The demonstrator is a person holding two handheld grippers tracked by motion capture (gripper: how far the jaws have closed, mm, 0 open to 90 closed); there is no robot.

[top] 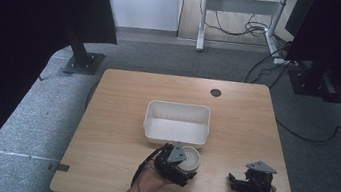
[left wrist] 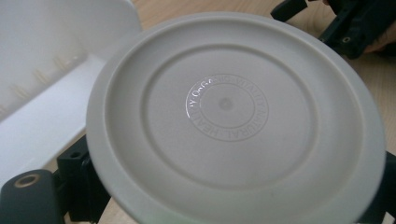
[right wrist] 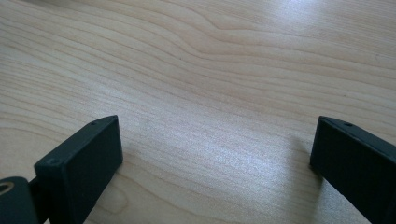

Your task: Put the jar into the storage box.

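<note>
Tub [top: 176, 123] empty; left gripper [top: 183, 171] fingers hold lid [left wrist: 229, 116]; right gripper [top: 237, 182] fingers wide.

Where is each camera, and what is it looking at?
High view: above the person's side, facing forward and down on the table; forearms and both grippers show.
Left gripper view: on the left gripper, facing the round lid; jaw tips show.
Right gripper view: on the right gripper, facing bare wood; two black jaws, apart.
Shared: high and left views show the white tub.
</note>
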